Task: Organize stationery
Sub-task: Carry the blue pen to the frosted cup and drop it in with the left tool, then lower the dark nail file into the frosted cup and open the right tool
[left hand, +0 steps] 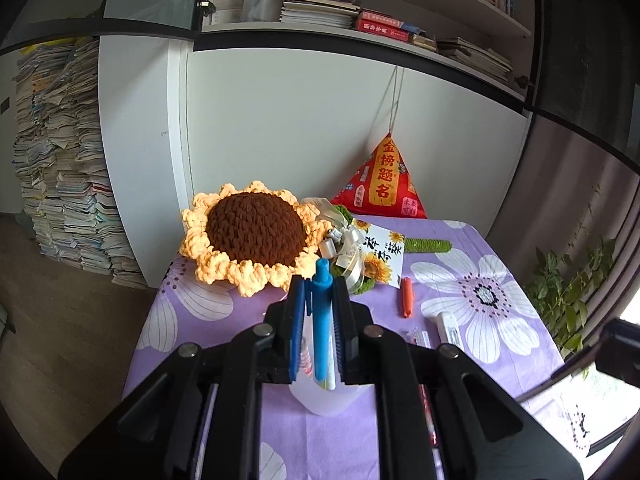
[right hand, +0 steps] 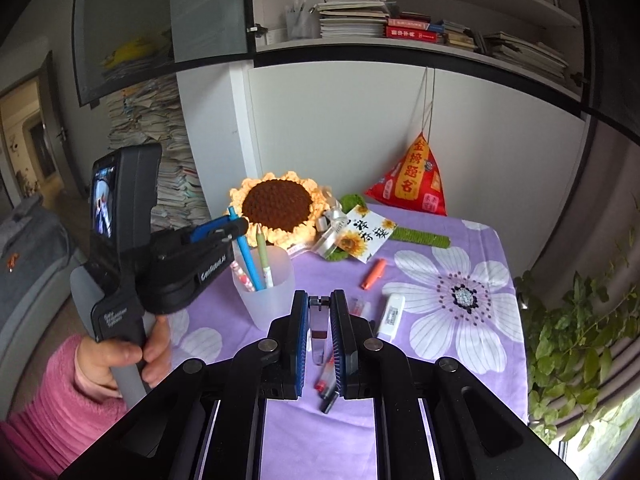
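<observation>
black linkage arms of the right gripper fill the near part of its view, and its jaws are pressed on a clear pen with a dark cap end, which hangs along the fingers above the purple flowered tablecloth. the left gripper is pinching a blue pen near its top; the pen stands almost upright with its lower end already inside the translucent cup, beside a green pencil and a pink patterned pen. this cup stands toward the left edge of the table, so it lies ahead and to the left of the right gripper, and the left hand is clearly nearer to it. i judge that the blue pen only needs release, and then the clear pen must travel left and turn upright to go in. on the cloth lie also an orange marker, a white correction tape and red refills near the front edge. the left device carries the word "genrobot.ai", hard to read. the red pouch at the far edge shows "金榜题名". the card by the crochet sunflower has brush characters that i cannot read surely.
</observation>
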Tool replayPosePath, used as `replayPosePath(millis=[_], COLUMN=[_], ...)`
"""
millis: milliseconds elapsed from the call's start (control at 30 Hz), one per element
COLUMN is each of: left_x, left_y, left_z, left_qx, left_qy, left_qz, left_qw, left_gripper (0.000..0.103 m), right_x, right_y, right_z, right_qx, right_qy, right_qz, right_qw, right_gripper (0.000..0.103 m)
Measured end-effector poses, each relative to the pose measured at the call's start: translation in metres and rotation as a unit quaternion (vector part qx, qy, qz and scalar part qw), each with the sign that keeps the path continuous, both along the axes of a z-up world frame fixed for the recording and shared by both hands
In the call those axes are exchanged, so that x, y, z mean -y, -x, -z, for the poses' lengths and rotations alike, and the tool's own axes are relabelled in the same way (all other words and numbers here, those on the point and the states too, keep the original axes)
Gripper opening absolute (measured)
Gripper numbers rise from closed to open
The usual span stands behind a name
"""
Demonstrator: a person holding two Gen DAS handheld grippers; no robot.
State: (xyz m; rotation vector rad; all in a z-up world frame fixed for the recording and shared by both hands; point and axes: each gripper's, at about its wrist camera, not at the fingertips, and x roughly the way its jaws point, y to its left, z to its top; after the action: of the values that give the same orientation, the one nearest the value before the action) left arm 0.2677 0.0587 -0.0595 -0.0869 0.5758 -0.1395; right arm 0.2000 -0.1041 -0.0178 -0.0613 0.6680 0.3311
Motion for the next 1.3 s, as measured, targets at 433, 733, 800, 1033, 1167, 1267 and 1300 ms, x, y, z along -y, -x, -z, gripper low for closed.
replayPosePath(millis=[433,733,800,1033,1167,1267,1300], left_x=[-0.04,-0.065,-0.069,-0.073,-0.073,-0.071,-0.07], left_y=[0.048,0.072,0.075,0.083,0.087,0.087,0.086], left_z=[-0.005,0.031,0.036,0.041,0.044,0.048,0.05], left_qx=[0.024,-0.026,-0.032,-0.035,-0.032,-0.039,-0.041], left_qy=[0.026,0.032,0.036,0.036,0.03,0.028,0.025], left_qz=[-0.042,-0.063,-0.067,-0.065,-0.062,-0.054,-0.053], left_qw=[0.9985,0.9972,0.9966,0.9966,0.9971,0.9974,0.9974], left_gripper=[0.053,0.055,0.055,0.055,0.055,0.055,0.055], right_x=[-0.015,-0.036,-0.043,-0.076,-0.092,-0.095,-0.096], right_y=[-0.005,-0.015,-0.017,-0.027,-0.041,-0.053,-0.057], right_z=[-0.011,-0.026,-0.033,-0.043,-0.033,-0.023,-0.019], right_qx=[0.003,0.02,0.027,0.043,0.041,0.022,0.015], right_qy=[0.004,0.0,-0.004,-0.004,0.013,0.01,0.008], right_qz=[0.0,-0.005,-0.01,-0.035,-0.028,-0.026,-0.026], right_qw=[1.0,1.0,1.0,0.998,0.999,0.999,1.0], right_gripper=[0.012,0.012,0.012,0.012,0.012,0.012,0.012])
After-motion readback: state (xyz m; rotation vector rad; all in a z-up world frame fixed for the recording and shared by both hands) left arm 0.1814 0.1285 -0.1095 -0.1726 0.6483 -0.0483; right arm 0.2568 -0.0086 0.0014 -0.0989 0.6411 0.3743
